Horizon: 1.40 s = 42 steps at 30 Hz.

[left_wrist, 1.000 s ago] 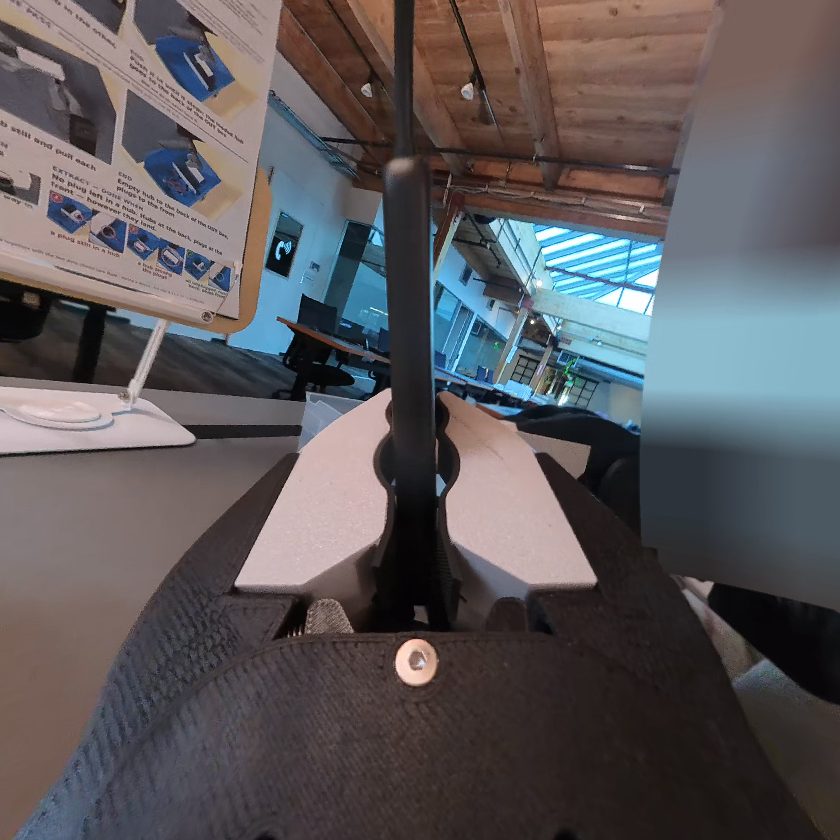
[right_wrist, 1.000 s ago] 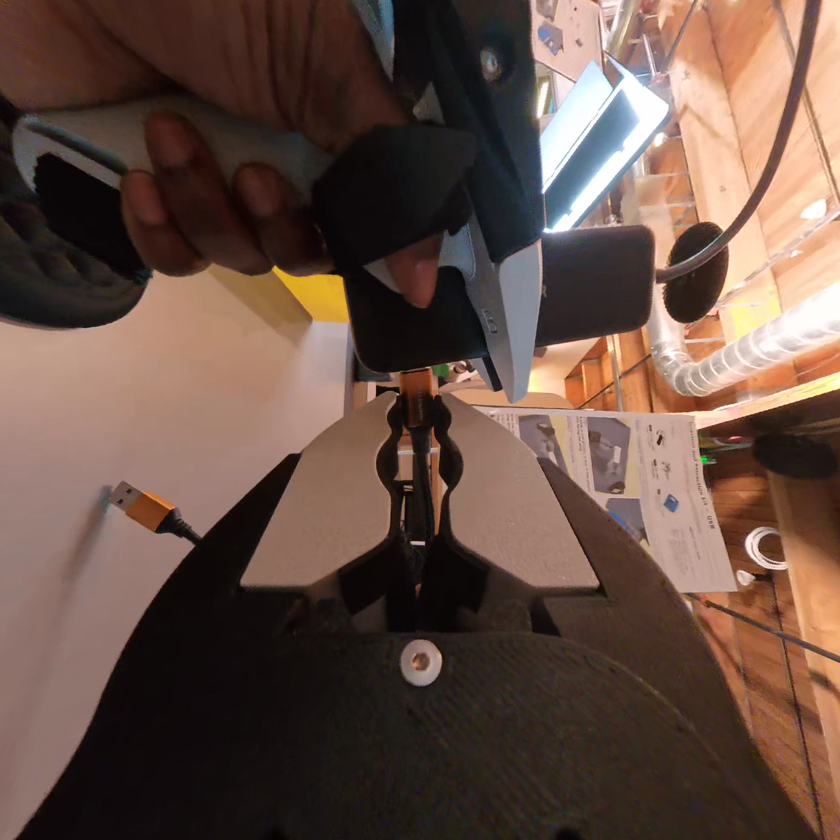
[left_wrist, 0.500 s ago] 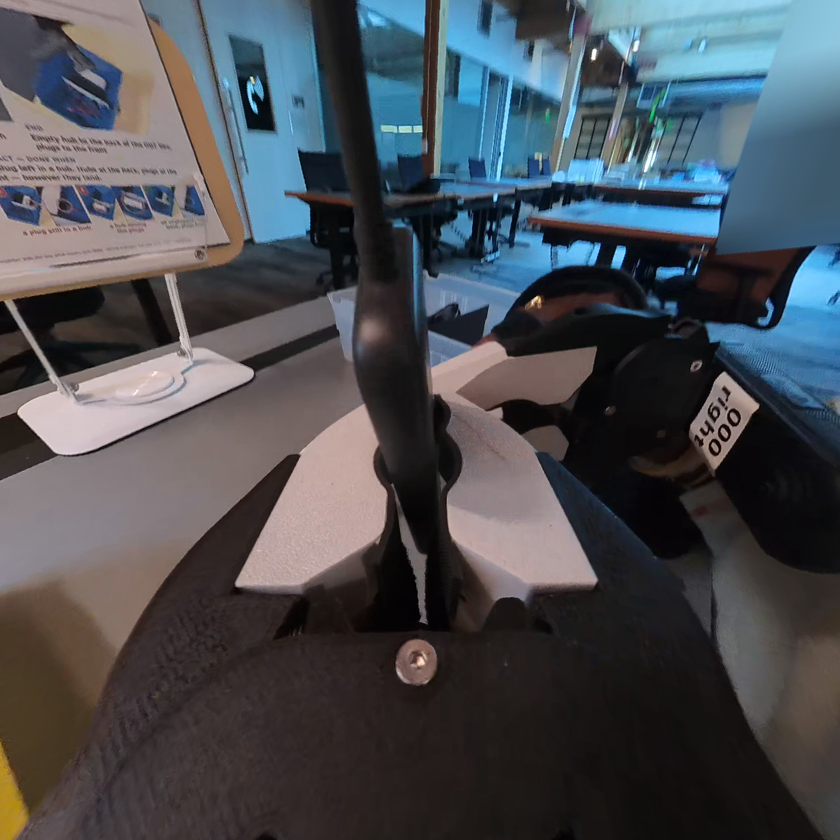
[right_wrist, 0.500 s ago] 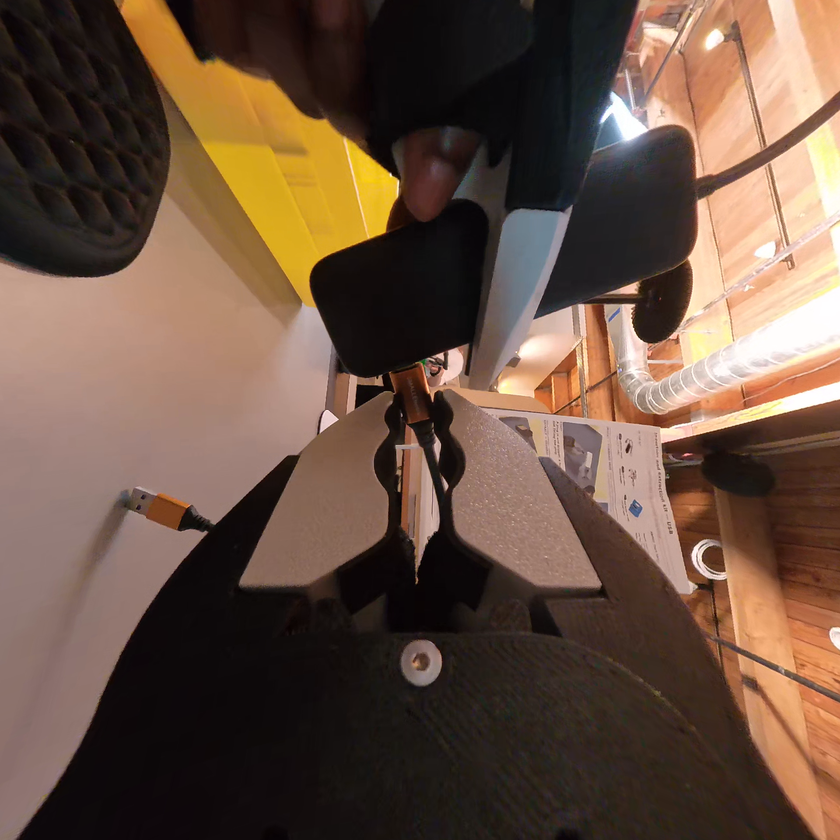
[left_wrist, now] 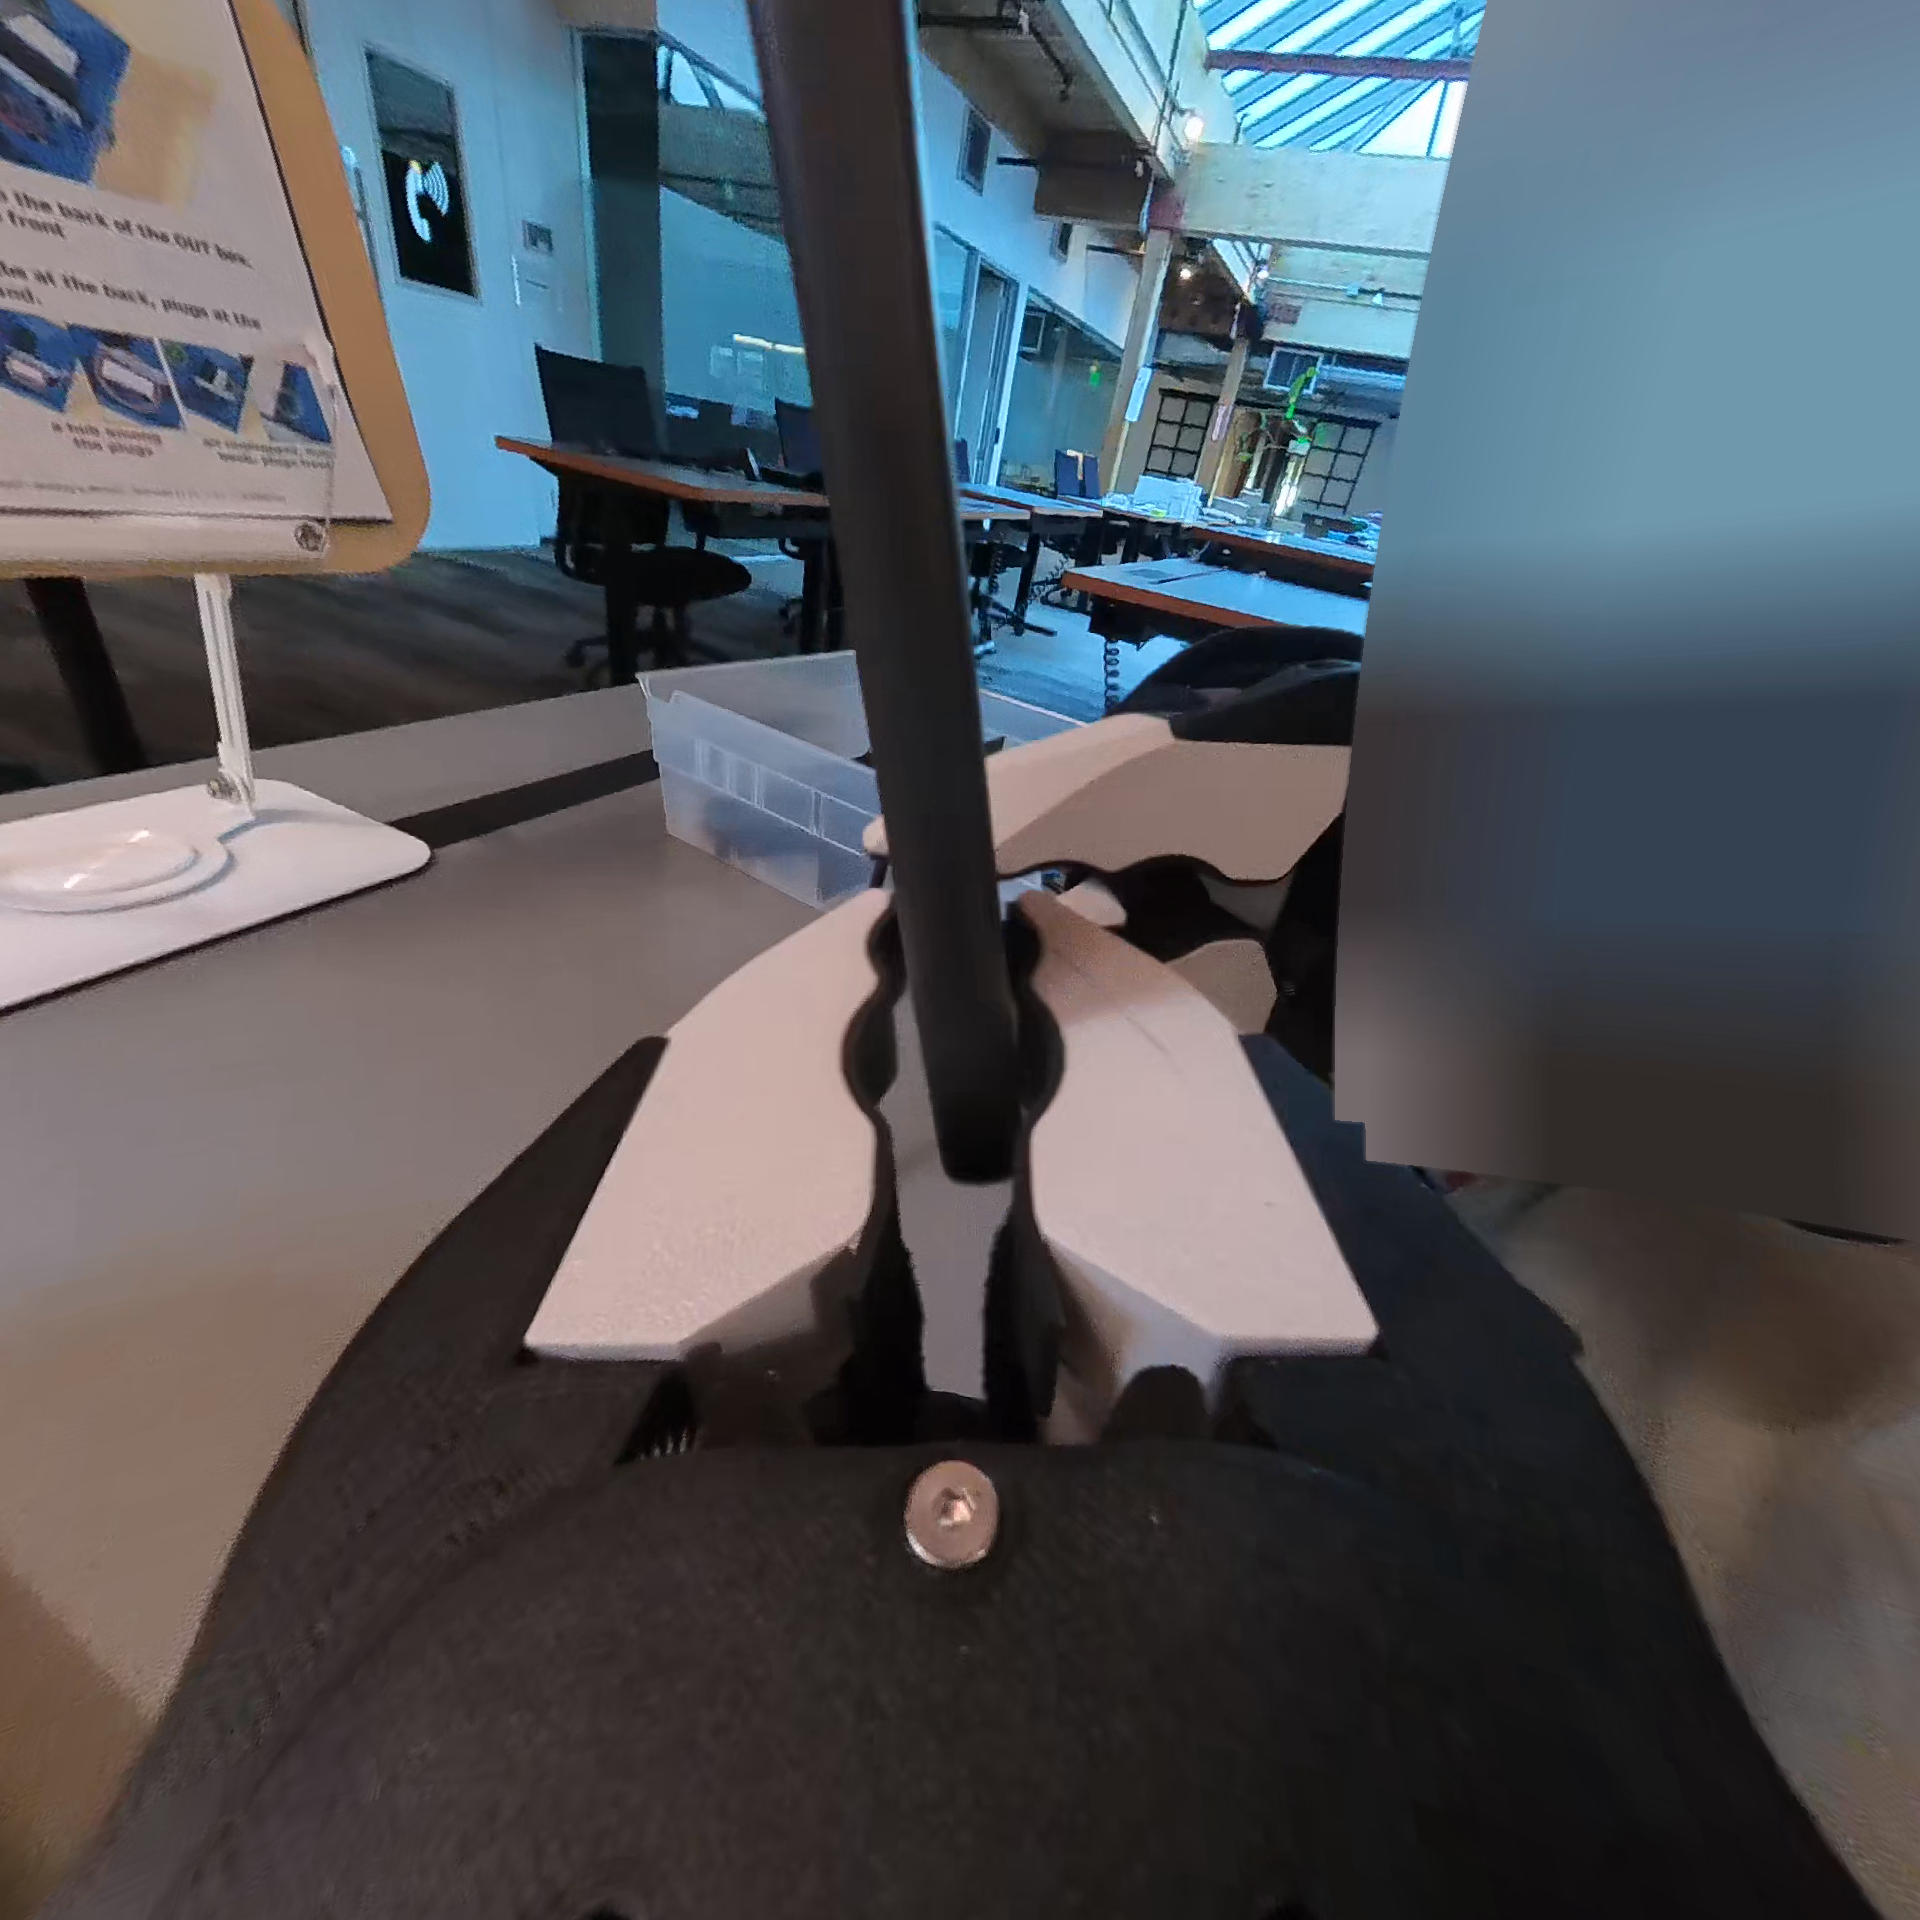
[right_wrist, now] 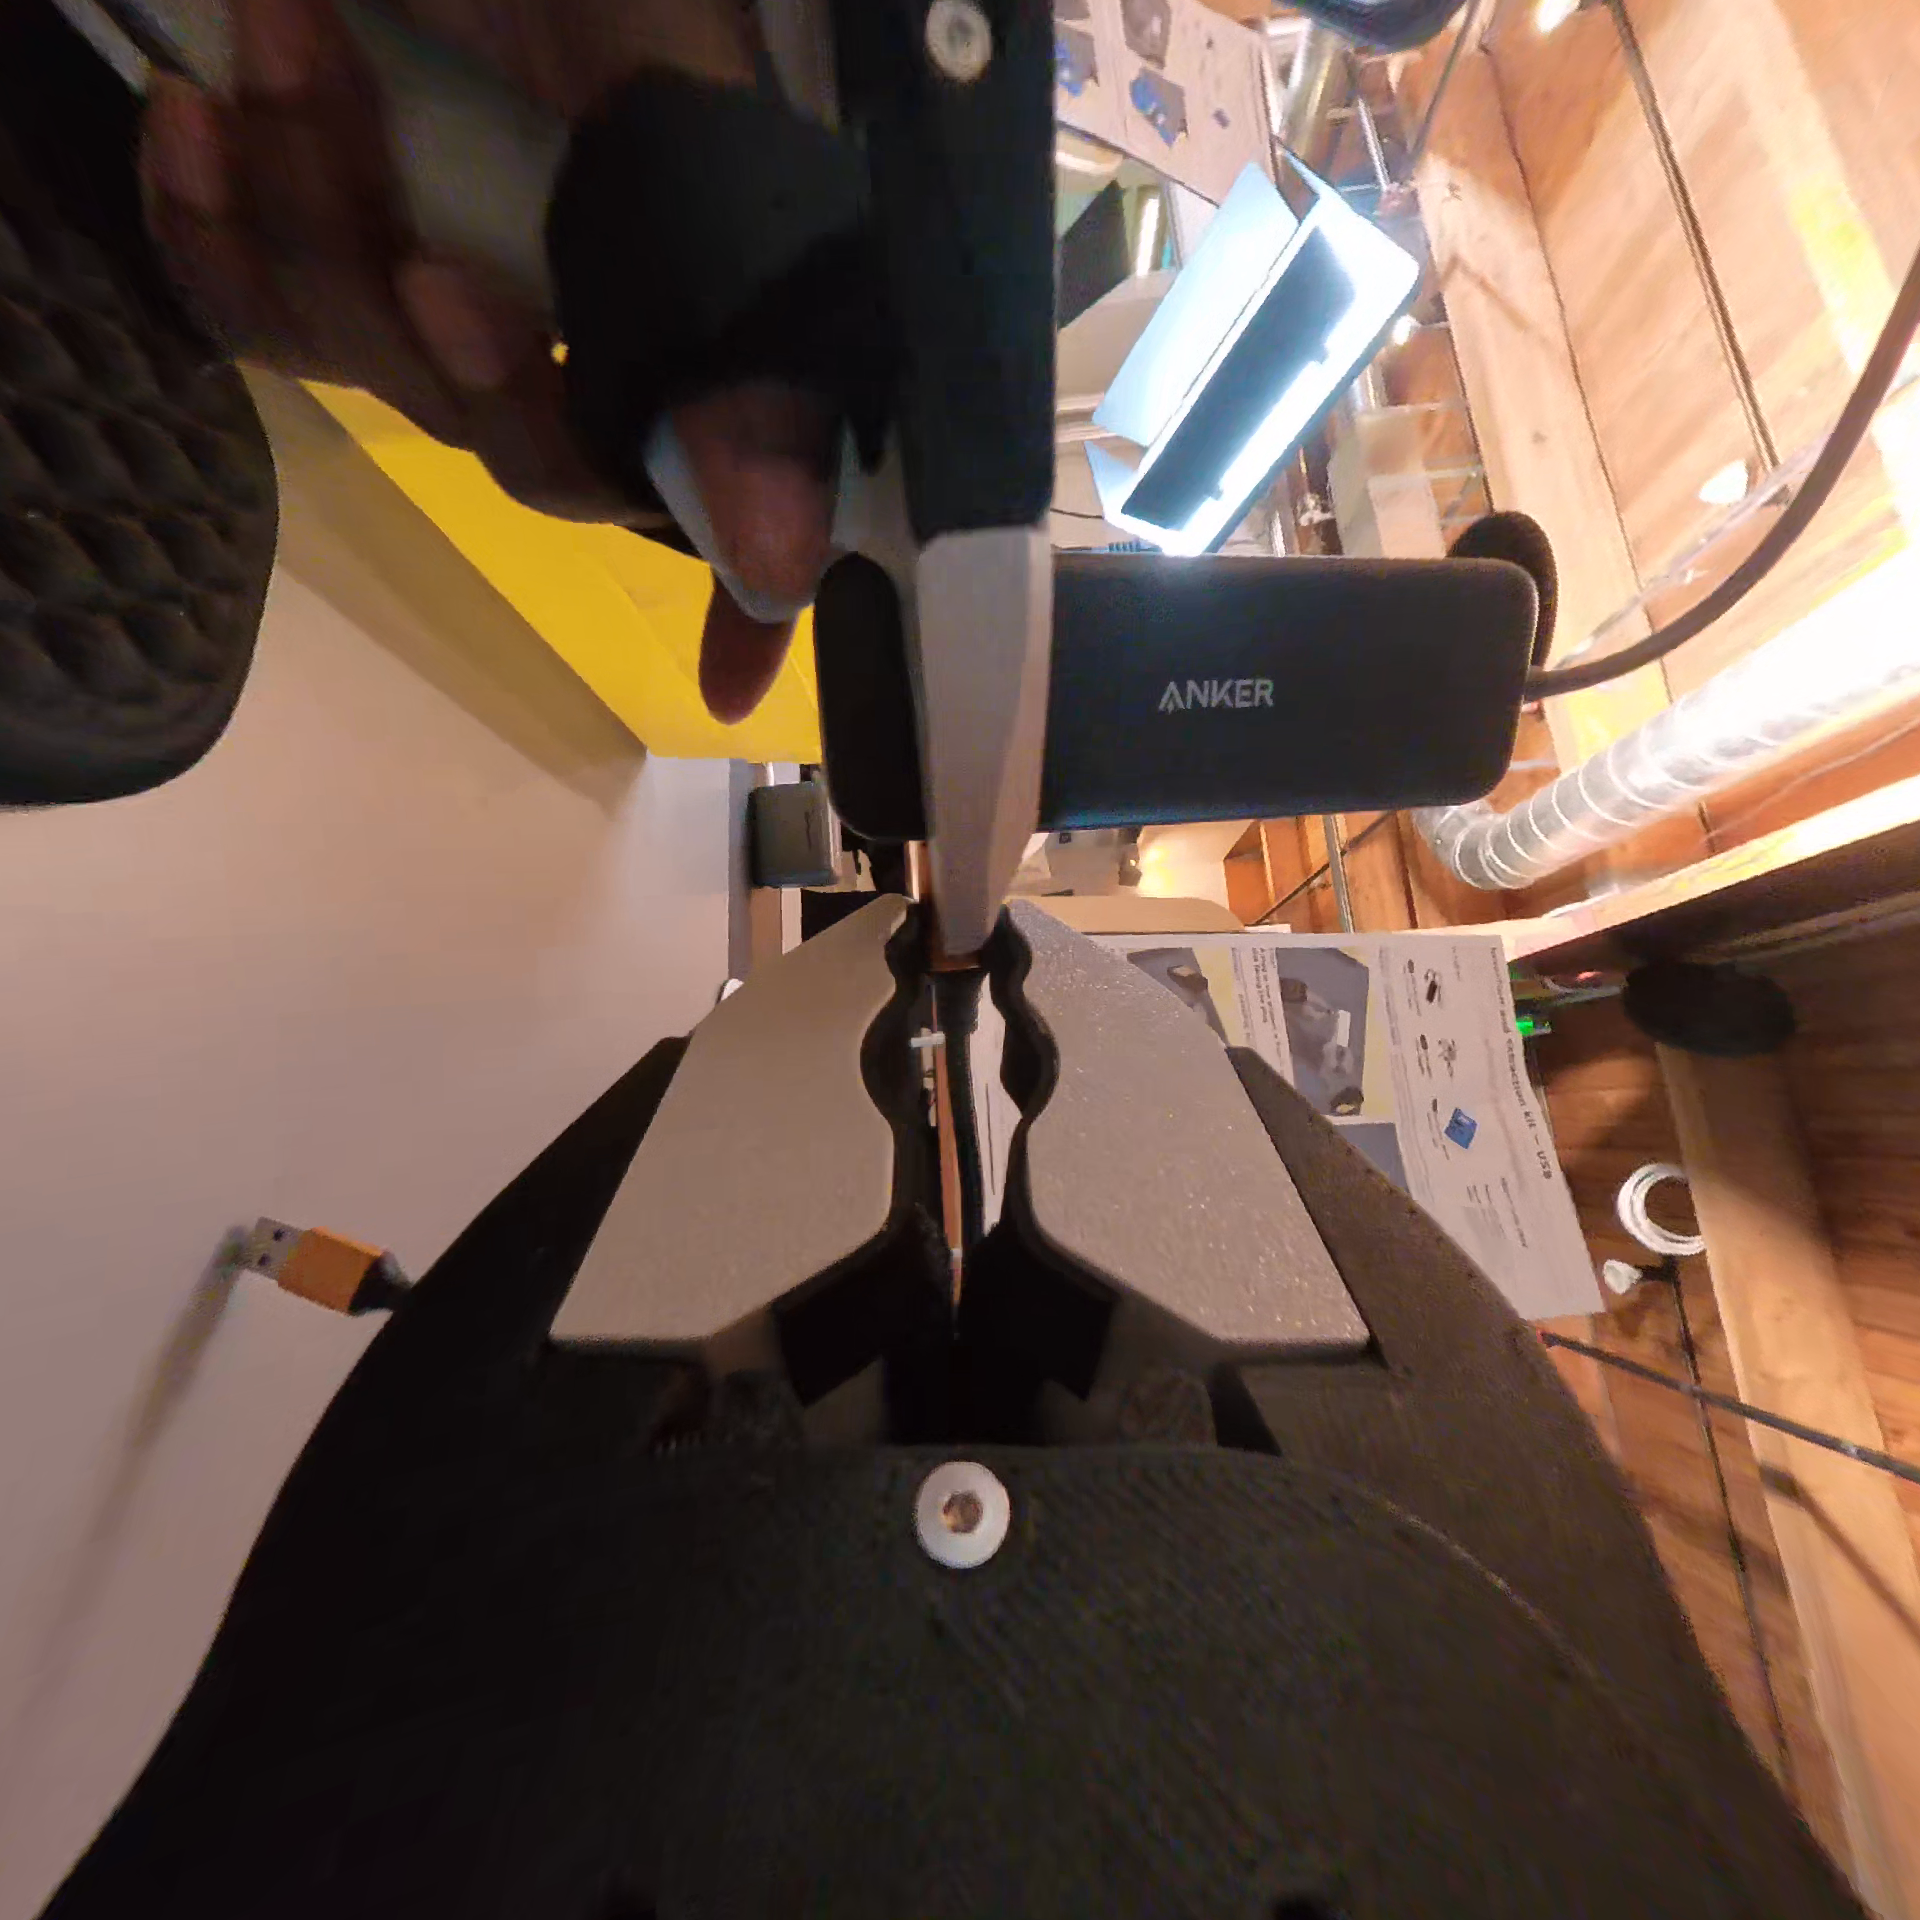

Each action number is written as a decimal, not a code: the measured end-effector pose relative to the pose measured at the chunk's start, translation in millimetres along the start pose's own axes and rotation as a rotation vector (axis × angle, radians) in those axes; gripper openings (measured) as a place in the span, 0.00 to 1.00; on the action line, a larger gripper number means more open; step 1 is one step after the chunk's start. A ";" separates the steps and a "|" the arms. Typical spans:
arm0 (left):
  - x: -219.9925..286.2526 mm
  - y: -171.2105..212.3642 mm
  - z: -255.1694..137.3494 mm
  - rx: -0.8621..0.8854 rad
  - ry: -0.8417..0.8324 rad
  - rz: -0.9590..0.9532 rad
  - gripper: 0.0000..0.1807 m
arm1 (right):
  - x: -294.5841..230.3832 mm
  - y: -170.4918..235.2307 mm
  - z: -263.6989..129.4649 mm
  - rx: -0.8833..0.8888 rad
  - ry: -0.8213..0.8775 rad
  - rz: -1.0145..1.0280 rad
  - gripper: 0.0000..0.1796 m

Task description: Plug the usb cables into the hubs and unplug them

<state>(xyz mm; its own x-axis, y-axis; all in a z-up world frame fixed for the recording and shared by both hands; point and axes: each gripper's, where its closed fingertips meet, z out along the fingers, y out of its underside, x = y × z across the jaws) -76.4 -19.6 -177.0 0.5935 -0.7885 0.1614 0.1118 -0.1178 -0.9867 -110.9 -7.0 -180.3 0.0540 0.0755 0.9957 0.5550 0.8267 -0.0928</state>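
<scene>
Right wrist view showed the right gripper (right_wrist: 954, 940) turned on its side, so the pale bench (right_wrist: 395, 997) ran up the left of the picture. Its jaws were closed tight on 1 orange plug (right_wrist: 948, 961), with its black cable (right_wrist: 966, 1081) running back between them. The plug's tip met the edge of the black hub (right_wrist: 1278, 691). The left gripper (right_wrist: 971, 727) came down from the top and pinched that hub near its left end. A person's hand (right_wrist: 520, 312) wrapped around its handle, with 1 finger pointing down. A 2nd orange plug (right_wrist: 312, 1262) lay loose on the bench.

In the left wrist view, the left gripper (left_wrist: 951, 935) pointed level over the grey bench (left_wrist: 364, 1039). Its jaws were closed on the thin black hub (left_wrist: 945, 987), seen edge-on and standing up. The right gripper (left_wrist: 1122, 800) sat just behind it. 1 clear bin (left_wrist: 769, 769) and 1 sign on a white stand (left_wrist: 187, 852) stood farther back.
</scene>
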 end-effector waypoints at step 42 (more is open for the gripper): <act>-1.1 -2.7 -16.8 0.031 -0.056 -0.003 0.07 | 25.6 290.8 -145.5 -0.623 0.014 0.532 0.07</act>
<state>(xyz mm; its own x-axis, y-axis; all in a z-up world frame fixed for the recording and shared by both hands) -90.7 -28.5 -174.8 0.6369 -0.7528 0.1663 0.1382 -0.1008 -0.9853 172.7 154.1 -182.2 0.4485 0.3596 0.8183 0.8112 0.2207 -0.5416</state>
